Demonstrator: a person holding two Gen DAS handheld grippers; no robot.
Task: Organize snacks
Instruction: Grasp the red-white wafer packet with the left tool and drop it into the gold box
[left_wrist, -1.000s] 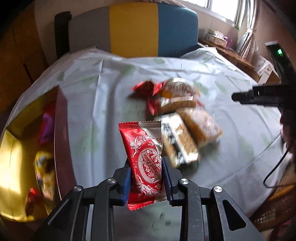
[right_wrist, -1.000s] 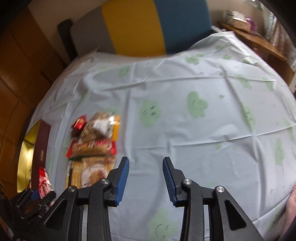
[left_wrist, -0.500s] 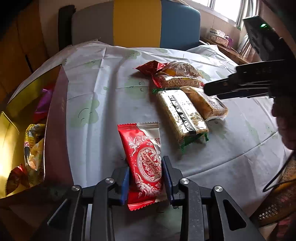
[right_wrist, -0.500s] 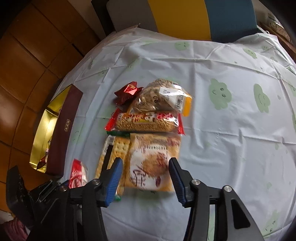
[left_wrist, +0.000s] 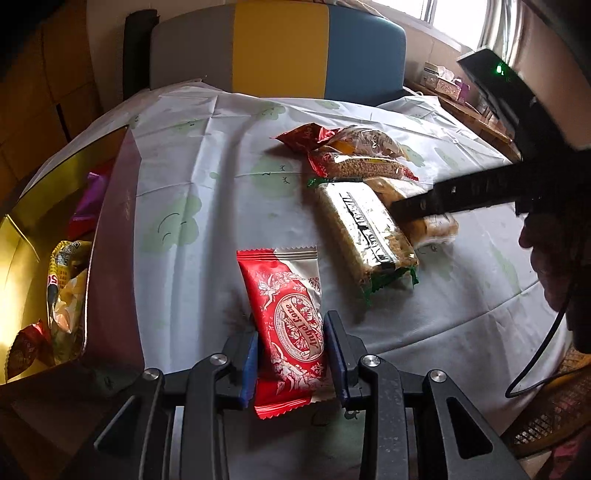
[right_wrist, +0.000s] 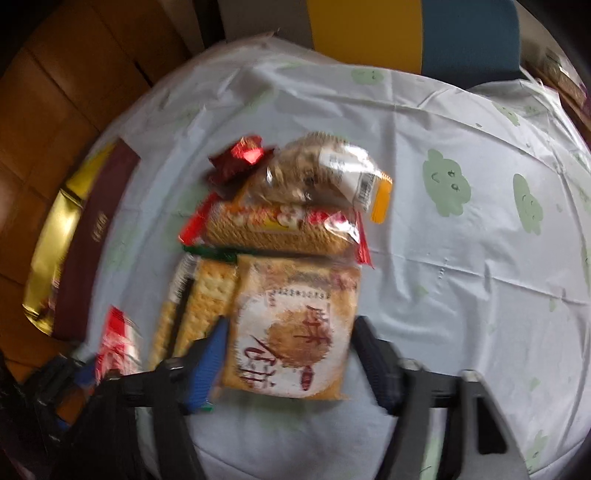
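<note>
While the red packet (left_wrist: 291, 325) is pinched in the left gripper (left_wrist: 291, 354), the right gripper (right_wrist: 291, 354), just widened, straddles an ungripped, light, crushable biscuit pack (right_wrist: 291, 328), best held across its sides.

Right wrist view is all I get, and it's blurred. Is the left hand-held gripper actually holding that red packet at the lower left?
Observer: Yes. In the left wrist view the left hand-held gripper is shut on the red packet, with a pad against each long edge.
Operator: Can you read the packet?
Observer: Its oval label says "Angel Love".
Operator: Is anything in the box at the table's edge?
Observer: Yes. The gold-lined box holds several snacks, among them a purple packet and a yellow packet.
</note>
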